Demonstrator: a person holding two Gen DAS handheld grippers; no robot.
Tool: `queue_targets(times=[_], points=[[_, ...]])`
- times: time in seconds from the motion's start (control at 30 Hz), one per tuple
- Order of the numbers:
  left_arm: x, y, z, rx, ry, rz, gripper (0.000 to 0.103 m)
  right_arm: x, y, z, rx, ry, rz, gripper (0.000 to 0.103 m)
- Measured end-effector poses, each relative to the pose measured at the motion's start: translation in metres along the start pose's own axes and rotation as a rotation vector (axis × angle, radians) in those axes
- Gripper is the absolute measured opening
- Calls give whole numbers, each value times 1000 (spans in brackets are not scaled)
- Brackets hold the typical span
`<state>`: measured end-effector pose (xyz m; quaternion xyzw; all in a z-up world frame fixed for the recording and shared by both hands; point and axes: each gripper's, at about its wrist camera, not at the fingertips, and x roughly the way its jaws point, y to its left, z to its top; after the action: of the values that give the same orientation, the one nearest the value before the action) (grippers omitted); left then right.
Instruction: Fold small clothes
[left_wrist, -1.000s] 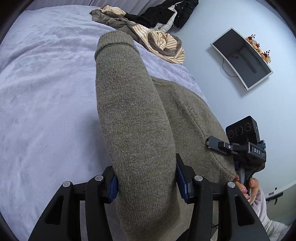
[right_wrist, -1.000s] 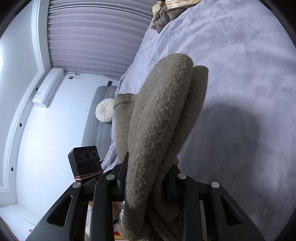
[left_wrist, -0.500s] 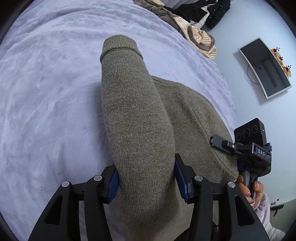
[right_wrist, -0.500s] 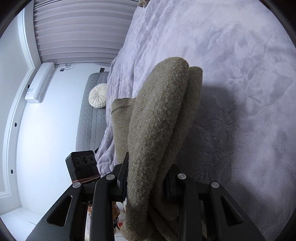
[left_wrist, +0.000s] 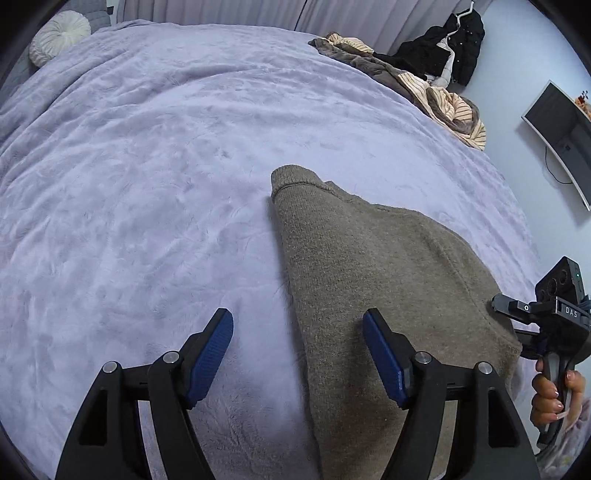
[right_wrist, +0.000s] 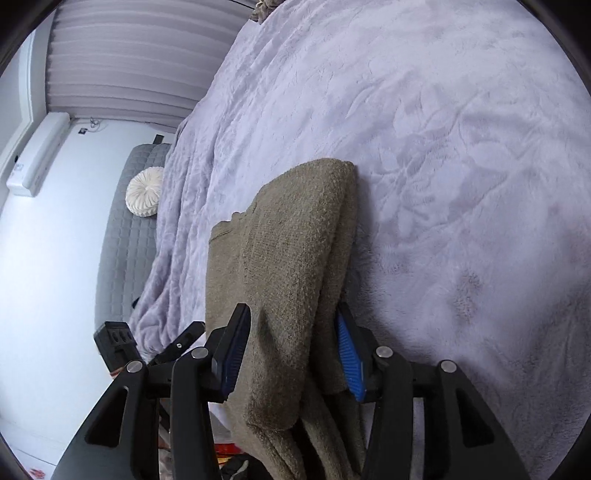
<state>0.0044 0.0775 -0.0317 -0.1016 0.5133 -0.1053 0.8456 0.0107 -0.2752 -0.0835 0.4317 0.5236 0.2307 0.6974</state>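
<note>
An olive-brown knit sweater (left_wrist: 384, 280) lies folded on the lavender bed cover (left_wrist: 147, 184), its cuffed end pointing away. My left gripper (left_wrist: 297, 350) is open, its blue pads wide apart above the sweater's left edge, touching nothing. In the right wrist view the sweater (right_wrist: 291, 258) runs between the blue pads of my right gripper (right_wrist: 291, 354); the jaws stand slightly apart and the cloth looks loose between them. The right gripper also shows in the left wrist view (left_wrist: 517, 314) at the sweater's right edge.
A pile of striped and brown clothes (left_wrist: 436, 92) and a black jacket (left_wrist: 447, 44) lie at the bed's far right. A white round cushion (left_wrist: 59, 37) sits far left. A monitor (left_wrist: 561, 129) hangs on the right wall.
The sweater has been lowered onto the bed. My left gripper has opened and let go of it. My right gripper's jaws have widened around the cloth.
</note>
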Motion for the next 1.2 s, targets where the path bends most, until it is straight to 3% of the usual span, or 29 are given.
queue_targets(times=[0.03,0.07,0.1,0.2,0.27,0.3,0.33,0.37,0.43,0.63,0.7,0.77,0.83,0.93,1.03,1.1,1.2], points=[[-3,-1,-1,4,-4,4,73,3,0,-1,1,-4,9,49],[-6,-5,-2,13,-11,8,73,3,5,-5,-23,-18,-4,31],[-9,-9,-4,23,-17,12,74,0,11,-7,-68,-34,-22,27],[-6,-24,-9,70,-21,35,74,-9,36,-16,-228,-63,-117,25],[5,-32,-16,101,7,56,75,-6,47,-21,-343,-69,-258,25],[9,-34,-20,107,13,56,78,-1,49,-23,-399,-65,-333,25],[13,-36,-24,105,15,56,87,5,48,-27,-454,-56,-410,25],[15,-37,-28,98,13,54,88,13,44,-31,-503,-44,-474,25],[17,-38,-32,83,24,44,88,20,37,-38,-569,-57,-528,25],[14,-41,-32,92,14,66,88,-3,48,-41,-532,-128,-582,34],[15,-41,-32,93,13,68,88,-17,50,-46,-515,-163,-584,30],[16,-41,-33,92,13,67,88,-32,58,-52,-513,-197,-542,19],[16,-41,-33,95,10,70,88,-41,69,-63,-533,-220,-486,18],[16,-42,-34,100,8,78,88,-30,84,-81,-601,-178,-435,18],[15,-42,-34,98,8,79,88,-2,82,-93,-656,-109,-526,18],[16,-42,-35,89,13,71,88,9,66,-92,-618,-84,-570,14],[15,-42,-37,82,8,73,88,1,56,-86,-539,-104,-525,10]])
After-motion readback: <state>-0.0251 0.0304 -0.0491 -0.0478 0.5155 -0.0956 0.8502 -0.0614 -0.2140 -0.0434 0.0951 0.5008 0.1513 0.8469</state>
